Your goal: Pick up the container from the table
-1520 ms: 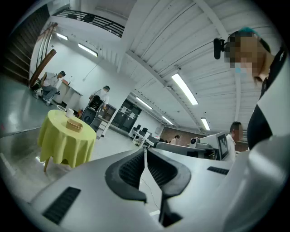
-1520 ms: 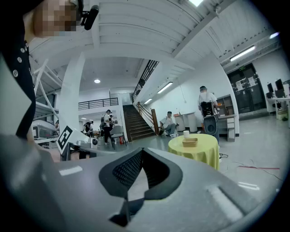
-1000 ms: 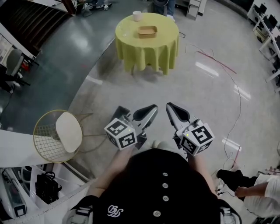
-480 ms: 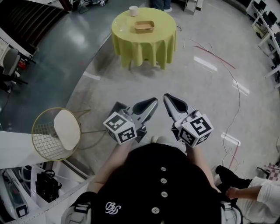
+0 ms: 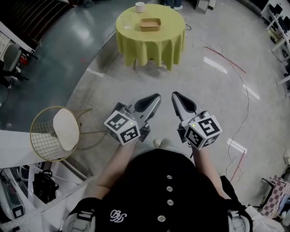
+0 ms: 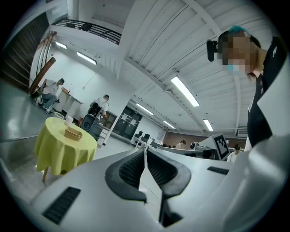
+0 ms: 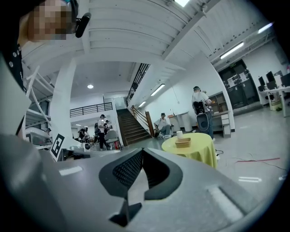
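Far across the floor on the yellow table (image 5: 152, 45), the tan container (image 5: 151, 24) sits untouched, well apart from the left gripper (image 5: 154, 98) and right gripper (image 5: 176, 96), both closed and empty; approach and pickup remain.

The tablecloth (image 5: 152, 45) is matt yellow-green fabric that hangs in soft folds. The tan container (image 5: 150, 23) looks like dull wood or pressed fibre. The white cup (image 5: 140, 7) is smooth. The floor (image 5: 213, 86) is polished and glossy and mirrors the ceiling lights. The wire basket (image 5: 43, 145) is thin gold-toned metal. The left gripper (image 5: 155, 96) and right gripper (image 5: 175, 94) have smooth matt grey plastic shells and black ribbed pads (image 6: 129, 170).
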`<state>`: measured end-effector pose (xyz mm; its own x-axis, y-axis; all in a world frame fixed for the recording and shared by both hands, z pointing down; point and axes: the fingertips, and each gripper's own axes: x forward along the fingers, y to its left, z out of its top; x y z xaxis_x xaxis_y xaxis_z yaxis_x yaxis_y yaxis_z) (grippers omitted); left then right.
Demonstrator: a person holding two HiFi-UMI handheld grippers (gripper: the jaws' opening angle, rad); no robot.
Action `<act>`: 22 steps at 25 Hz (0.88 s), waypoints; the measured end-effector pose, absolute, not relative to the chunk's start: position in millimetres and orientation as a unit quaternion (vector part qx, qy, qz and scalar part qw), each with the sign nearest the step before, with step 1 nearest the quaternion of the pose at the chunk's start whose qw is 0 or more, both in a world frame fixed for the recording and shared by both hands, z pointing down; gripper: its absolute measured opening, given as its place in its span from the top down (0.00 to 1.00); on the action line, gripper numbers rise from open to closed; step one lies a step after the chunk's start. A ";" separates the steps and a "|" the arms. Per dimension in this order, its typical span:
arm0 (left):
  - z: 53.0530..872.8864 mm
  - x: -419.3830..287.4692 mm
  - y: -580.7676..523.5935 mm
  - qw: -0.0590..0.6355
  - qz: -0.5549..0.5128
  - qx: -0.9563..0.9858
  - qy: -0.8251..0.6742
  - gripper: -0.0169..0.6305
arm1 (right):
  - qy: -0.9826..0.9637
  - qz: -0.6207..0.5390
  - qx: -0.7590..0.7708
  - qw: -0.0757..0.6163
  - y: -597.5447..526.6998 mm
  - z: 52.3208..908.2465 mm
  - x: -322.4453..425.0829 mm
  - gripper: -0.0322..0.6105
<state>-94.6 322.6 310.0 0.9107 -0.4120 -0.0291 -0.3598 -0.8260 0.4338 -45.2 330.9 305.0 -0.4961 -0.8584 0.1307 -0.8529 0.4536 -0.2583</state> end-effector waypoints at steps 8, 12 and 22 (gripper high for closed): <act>311.5 -89.1 299.2 0.220 -0.071 0.945 -0.230 0.93 | 0.851 -0.167 -0.497 0.006 315.0 317.8 -37.4 0.94; 323.0 -87.3 272.0 0.230 -0.071 0.942 -0.234 0.93 | 0.854 -0.173 -0.491 0.009 288.5 326.9 -42.2 0.94; 334.3 -88.3 153.0 0.247 -0.074 0.940 -0.222 0.93 | 0.847 -0.180 -0.501 0.010 164.1 330.8 -47.6 0.94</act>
<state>-88.3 153.0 334.3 0.8903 -0.4544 -0.0304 -0.3808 -0.7794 0.4975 -47.6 164.1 330.8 -0.4985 -0.8514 0.1633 -0.8440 0.4337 -0.3154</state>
